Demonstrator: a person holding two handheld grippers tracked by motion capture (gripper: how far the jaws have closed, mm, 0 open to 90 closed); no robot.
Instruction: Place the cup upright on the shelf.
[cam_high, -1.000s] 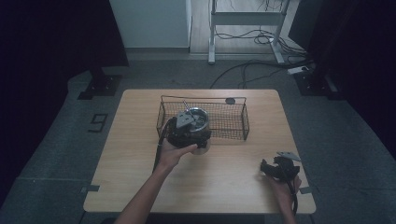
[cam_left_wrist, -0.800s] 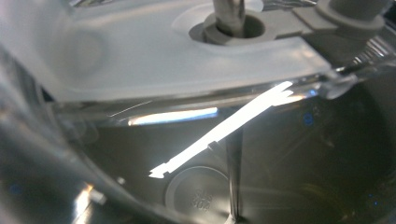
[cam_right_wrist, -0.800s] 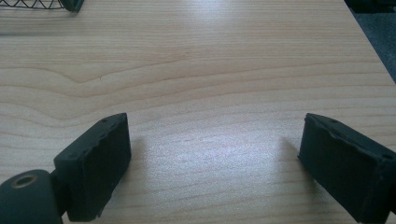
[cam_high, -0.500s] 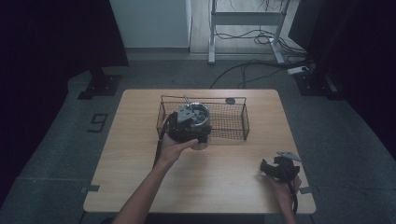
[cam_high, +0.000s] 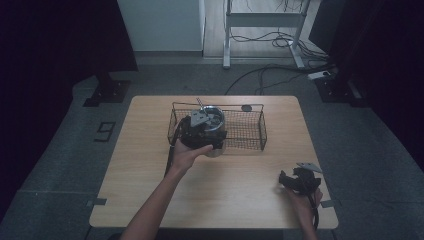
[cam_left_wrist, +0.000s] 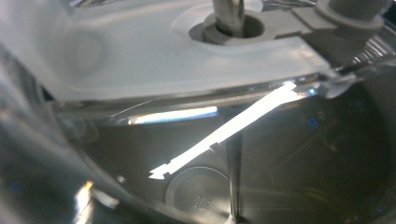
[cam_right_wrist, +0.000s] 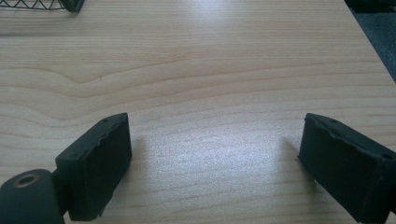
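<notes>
Your left tongs (cam_high: 202, 131) moved the pot (cam_high: 214, 120) over the basket (cam_high: 250, 131), grip unclear; right tongs (cam_right_wrist: 215, 163) rest spread on tabletop (cam_right_wrist: 224, 70).

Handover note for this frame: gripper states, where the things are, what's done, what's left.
Left gripper: at the metal pot, held over the left end of the wire basket; its jaw state cannot be told. The left gripper view looks close into the shiny pot.
Right gripper: open, empty, resting near the table's front right corner.
Done: pot brought to the basket.
Left: probably set it down inside and let go.
</notes>
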